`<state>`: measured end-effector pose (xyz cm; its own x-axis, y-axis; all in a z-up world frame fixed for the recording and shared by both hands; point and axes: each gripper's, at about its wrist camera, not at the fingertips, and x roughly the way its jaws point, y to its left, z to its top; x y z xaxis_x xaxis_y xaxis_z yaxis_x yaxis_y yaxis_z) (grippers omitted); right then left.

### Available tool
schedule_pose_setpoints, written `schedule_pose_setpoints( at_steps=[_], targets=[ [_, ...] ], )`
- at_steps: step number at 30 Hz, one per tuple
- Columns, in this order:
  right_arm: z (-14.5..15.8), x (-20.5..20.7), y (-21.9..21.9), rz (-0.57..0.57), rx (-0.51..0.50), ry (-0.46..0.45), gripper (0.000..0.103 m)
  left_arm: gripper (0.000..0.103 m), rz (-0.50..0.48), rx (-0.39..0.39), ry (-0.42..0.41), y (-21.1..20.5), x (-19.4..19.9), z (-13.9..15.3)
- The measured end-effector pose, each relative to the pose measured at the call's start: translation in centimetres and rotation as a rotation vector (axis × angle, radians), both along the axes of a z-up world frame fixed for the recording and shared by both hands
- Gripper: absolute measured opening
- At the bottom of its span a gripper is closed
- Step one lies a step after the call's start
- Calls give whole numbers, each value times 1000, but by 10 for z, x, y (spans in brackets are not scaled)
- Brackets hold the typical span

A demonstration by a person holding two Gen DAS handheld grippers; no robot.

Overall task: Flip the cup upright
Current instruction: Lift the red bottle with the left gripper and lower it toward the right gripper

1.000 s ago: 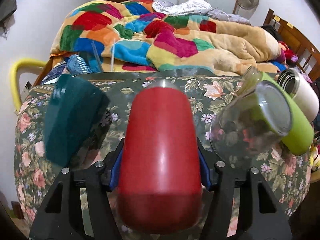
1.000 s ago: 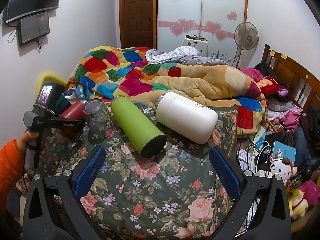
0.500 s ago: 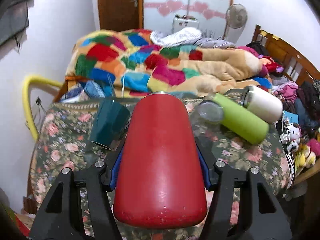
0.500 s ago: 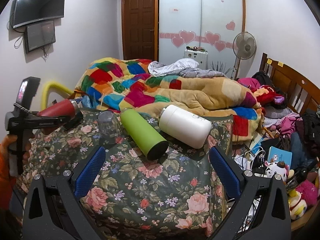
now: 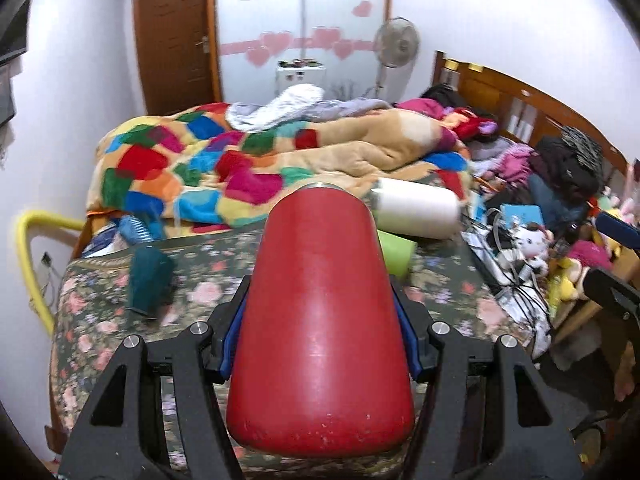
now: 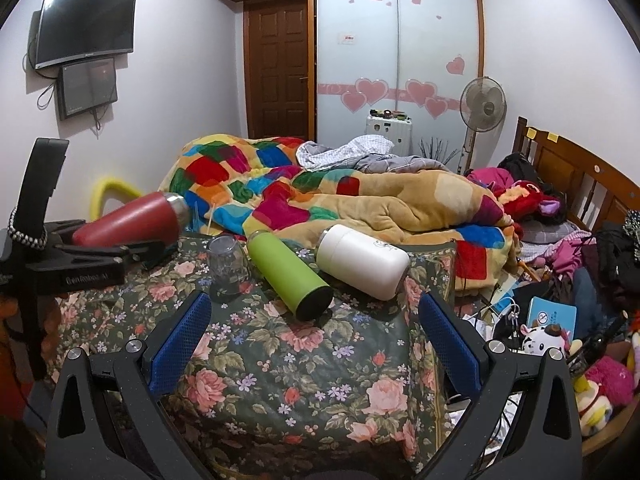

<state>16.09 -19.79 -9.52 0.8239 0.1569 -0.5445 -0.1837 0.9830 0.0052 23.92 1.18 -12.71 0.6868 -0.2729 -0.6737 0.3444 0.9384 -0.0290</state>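
Note:
My left gripper (image 5: 320, 344) is shut on a red cup (image 5: 320, 320), held lengthwise above the floral table, its steel rim pointing away and slightly up. In the right wrist view the red cup (image 6: 128, 220) hangs in the air at the left, above the table's left edge, in the left gripper (image 6: 116, 250). My right gripper (image 6: 312, 344) is open and empty over the table's near side. A green cup (image 6: 288, 272), a white cup (image 6: 362, 260) and a dark teal cup (image 5: 150, 280) lie on their sides. A clear glass (image 6: 226, 260) stands mouth down.
The floral table (image 6: 280, 360) stands against a bed with a patchwork blanket (image 6: 320, 200). Clutter, cables and soft toys (image 6: 552, 340) fill the floor at the right. A yellow rail (image 5: 28, 260) runs along the table's left side.
My left gripper has lifted the red cup well above the table and drawn back. The right gripper has also risen and pulled back a little.

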Motion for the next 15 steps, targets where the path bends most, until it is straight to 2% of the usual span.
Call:
schedule_pose_setpoints(
  at_steps=[7,15],
  targets=[
    [-5,-2,-9,-11,13,8,103,61,-81,16,69,-46,8,-40],
    [-26,12,-16,-26,1,70,103,61,-90,0,170,-75,27,-95]
  ],
)
